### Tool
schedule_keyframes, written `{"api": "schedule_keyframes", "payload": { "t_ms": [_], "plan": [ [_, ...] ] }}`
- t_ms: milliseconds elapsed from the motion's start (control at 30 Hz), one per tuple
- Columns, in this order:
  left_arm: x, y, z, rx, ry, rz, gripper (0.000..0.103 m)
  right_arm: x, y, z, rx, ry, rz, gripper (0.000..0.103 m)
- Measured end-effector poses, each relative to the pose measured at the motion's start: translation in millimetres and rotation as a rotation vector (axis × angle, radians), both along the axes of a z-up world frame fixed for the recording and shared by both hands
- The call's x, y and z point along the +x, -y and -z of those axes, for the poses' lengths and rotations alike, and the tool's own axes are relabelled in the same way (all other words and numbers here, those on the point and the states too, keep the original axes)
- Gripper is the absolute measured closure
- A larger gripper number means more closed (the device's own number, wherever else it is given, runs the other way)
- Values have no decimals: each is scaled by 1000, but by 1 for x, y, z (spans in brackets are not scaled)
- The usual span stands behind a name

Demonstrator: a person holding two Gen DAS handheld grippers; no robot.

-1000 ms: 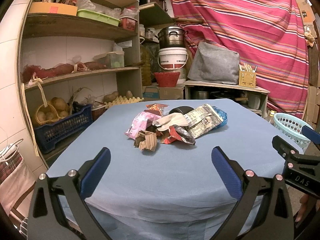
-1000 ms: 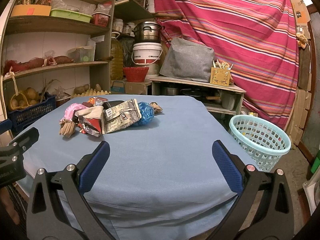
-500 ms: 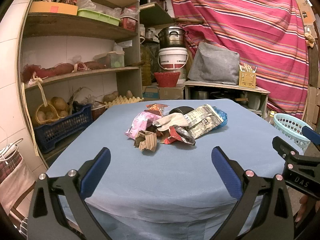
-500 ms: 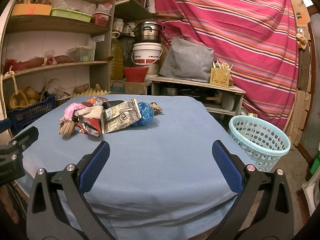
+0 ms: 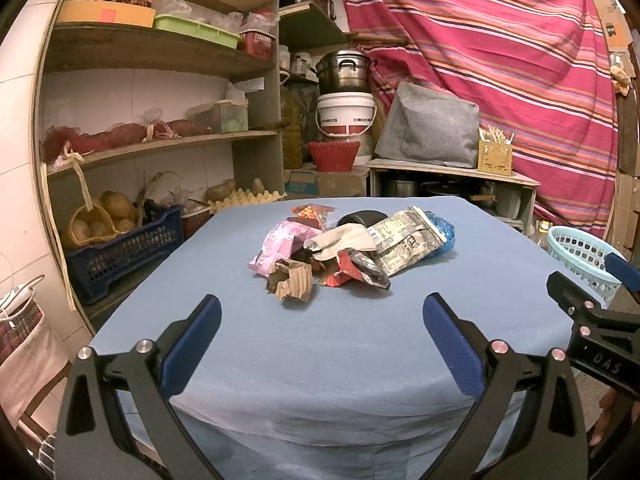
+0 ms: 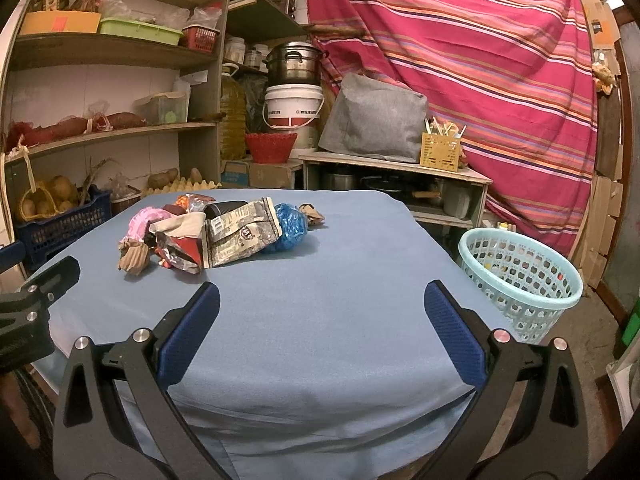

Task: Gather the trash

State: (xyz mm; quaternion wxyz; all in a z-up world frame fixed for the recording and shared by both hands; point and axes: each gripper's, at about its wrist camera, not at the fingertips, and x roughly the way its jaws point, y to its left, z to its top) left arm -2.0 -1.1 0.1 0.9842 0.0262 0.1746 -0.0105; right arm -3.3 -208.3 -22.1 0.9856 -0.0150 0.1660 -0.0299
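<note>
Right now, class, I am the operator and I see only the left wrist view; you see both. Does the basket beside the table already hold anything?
Observer: Yes. The right wrist view looks into the basket, and a few small bits lie inside.
Operator: Is anything hidden behind the blue bag?
Observer: A small brown scrap lies on the table just beyond the blue bag.
Operator: Is the right claw holding anything?
Observer: No. The right claw is wide open and empty.
</note>
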Motion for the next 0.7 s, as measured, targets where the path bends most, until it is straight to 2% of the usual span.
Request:
{"api": "schedule_keyframes", "payload": {
  "t_ms": [333,700],
  "plan": [
    [14,-1,0,15,-35,-8,5,4,5,-5,11,-12,5,4],
    [80,-18,-13,18,-94,-7,5,70,15,-58,50,3,-37,4]
  ]
}}
